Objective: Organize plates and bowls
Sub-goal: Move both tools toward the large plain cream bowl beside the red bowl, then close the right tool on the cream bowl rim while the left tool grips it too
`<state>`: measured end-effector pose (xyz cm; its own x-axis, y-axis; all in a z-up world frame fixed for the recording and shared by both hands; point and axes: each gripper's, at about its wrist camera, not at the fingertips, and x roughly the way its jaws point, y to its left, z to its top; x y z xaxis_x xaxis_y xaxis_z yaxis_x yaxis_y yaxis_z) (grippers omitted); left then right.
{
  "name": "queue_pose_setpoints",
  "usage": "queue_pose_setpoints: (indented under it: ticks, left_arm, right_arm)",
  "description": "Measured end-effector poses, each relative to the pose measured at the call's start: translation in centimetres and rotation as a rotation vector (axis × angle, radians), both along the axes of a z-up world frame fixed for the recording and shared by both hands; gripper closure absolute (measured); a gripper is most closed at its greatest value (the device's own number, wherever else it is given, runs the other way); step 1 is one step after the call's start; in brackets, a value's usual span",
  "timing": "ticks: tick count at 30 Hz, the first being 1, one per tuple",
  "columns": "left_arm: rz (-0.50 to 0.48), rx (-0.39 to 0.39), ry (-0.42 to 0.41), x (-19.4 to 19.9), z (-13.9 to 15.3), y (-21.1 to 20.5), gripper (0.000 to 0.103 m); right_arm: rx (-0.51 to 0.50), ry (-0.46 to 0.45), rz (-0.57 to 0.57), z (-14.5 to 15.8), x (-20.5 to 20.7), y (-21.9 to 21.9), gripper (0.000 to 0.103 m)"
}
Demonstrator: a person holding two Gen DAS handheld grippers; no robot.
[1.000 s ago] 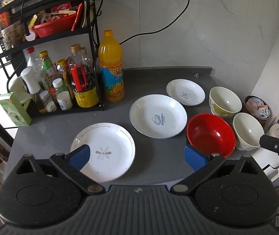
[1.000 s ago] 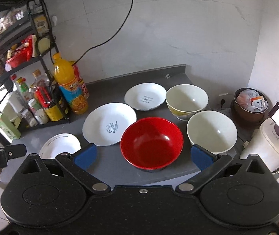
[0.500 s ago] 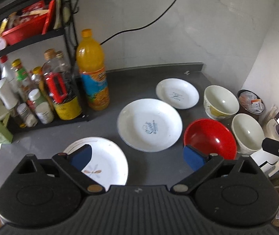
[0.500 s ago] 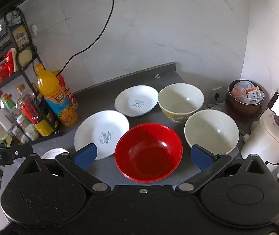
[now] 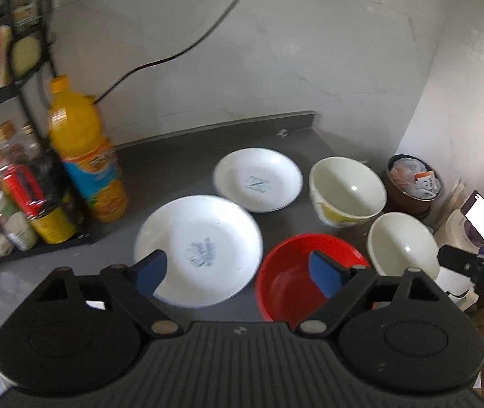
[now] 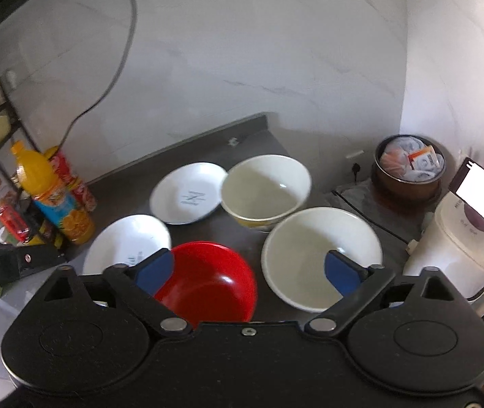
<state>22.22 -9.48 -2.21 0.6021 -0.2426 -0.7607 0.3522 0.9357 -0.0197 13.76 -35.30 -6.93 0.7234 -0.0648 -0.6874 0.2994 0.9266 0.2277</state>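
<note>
left gripper: fingers spread, nothing held, above big plate and red bowl | right gripper: fingers spread, nothing held, above red bowl and white bowl | dishes set on counter

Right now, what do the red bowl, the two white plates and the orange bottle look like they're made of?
Red bowl: probably plastic or melamine, with uniform saturated colour and a soft sheen.
Big plate and small plate: likely glazed ceramic, smooth glossy white with printed blue marks; melamine can't be ruled out.
Orange bottle: clear plastic, the drink showing through, with a printed wrap label.
</note>
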Motion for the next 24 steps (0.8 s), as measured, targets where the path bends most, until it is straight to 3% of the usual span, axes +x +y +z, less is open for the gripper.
queue_pose_setpoints:
  ticks: [11,24]
  left_arm:
    - [0.024,0.006,0.071,2.8,-2.7,-7.3,0.027]
    - [0.023,0.022,0.161,3.8,-7.4,-14.2,0.050]
  right_arm:
    - [0.050,0.014,-0.006,-3.5,1.1,-6.1,0.019]
    - [0.100,0.043,0.078,-8.1,2.2,-10.7,0.048]
